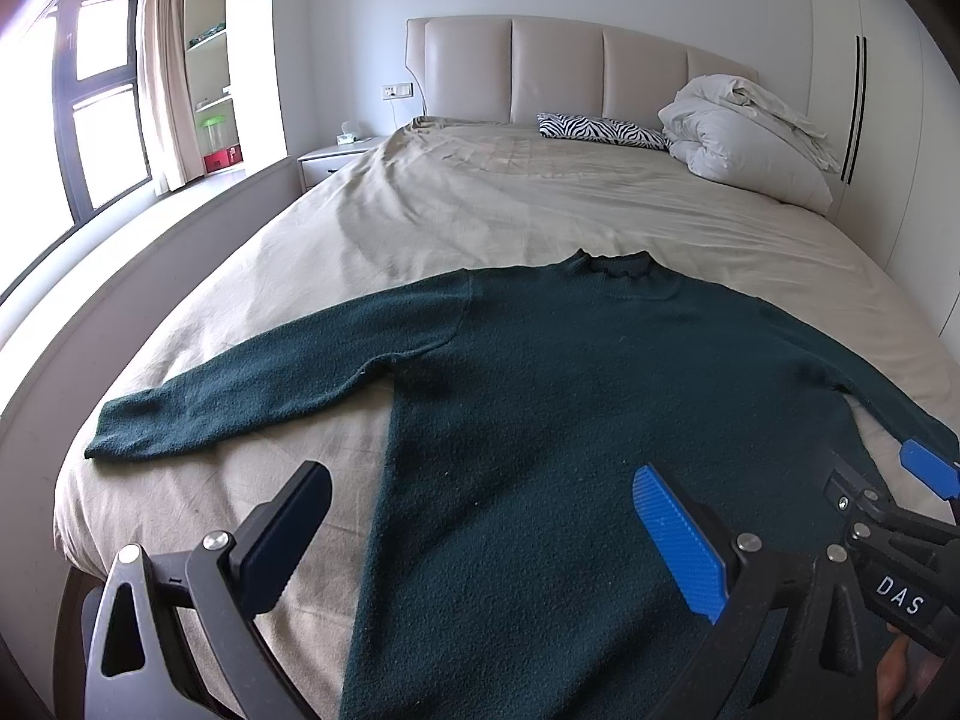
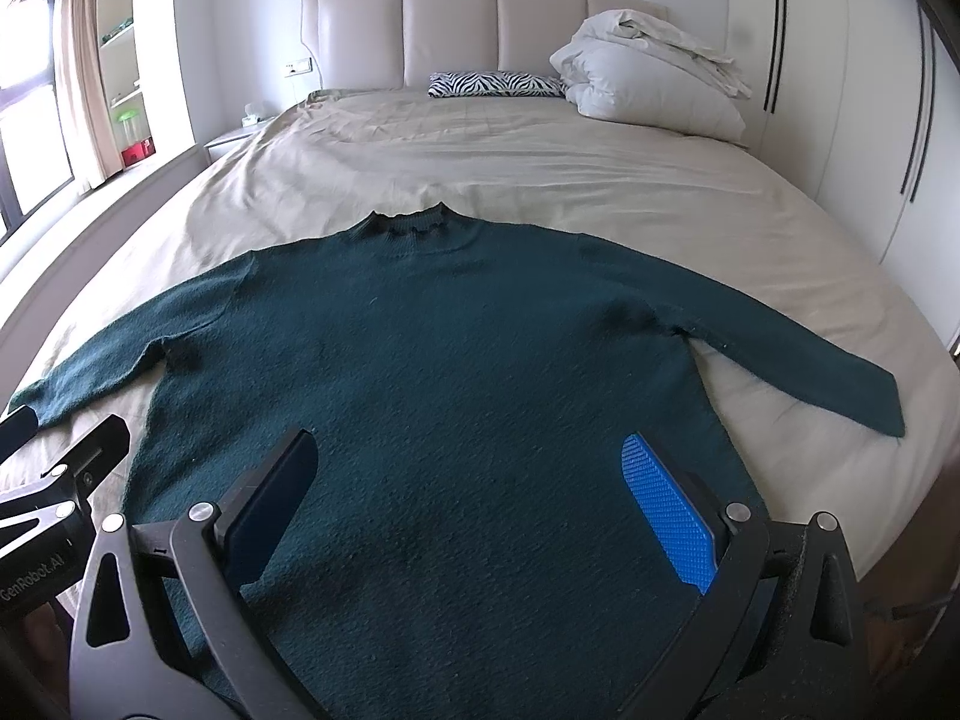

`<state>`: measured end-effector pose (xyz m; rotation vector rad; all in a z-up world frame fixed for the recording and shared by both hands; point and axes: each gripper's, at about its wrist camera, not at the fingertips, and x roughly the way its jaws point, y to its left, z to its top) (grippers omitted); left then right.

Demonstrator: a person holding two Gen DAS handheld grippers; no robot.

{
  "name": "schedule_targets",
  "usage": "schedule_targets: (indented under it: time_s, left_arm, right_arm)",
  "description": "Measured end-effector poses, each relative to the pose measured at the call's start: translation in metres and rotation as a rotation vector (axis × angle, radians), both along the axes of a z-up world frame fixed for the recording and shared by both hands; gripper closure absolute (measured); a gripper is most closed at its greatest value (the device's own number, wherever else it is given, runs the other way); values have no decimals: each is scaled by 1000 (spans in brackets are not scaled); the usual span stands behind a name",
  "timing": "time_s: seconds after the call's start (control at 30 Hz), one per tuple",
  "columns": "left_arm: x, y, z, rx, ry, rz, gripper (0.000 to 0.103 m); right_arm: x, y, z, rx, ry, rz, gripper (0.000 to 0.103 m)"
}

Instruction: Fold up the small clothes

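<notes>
A dark green sweater (image 1: 570, 396) lies flat and face up on the bed, collar away from me, both sleeves spread out. It also shows in the right wrist view (image 2: 456, 372). My left gripper (image 1: 480, 534) is open and empty, hovering over the sweater's lower left edge. My right gripper (image 2: 468, 504) is open and empty above the sweater's lower middle. The right gripper's blue fingertip (image 1: 927, 468) shows at the right edge of the left wrist view. The left gripper's fingers (image 2: 90, 456) show at the left edge of the right wrist view.
The bed has a beige sheet (image 1: 480, 204) and a padded headboard (image 1: 570, 72). A zebra-print pillow (image 1: 600, 131) and a bundled white duvet (image 1: 750, 138) lie at its head. A nightstand (image 1: 336, 159), window and shelves stand to the left; wardrobe doors (image 2: 870, 90) to the right.
</notes>
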<state>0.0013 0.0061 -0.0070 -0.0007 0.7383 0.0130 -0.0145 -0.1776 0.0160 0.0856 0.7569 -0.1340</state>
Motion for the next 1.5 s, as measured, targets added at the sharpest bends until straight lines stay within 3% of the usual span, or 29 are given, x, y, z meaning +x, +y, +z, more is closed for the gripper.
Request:
schedule_targets:
  time_s: [1.5]
  left_arm:
    - [2,-5,-7,-3,13,-12,0]
  right_arm:
    - [-1,-4,-3,2,7,-15,0]
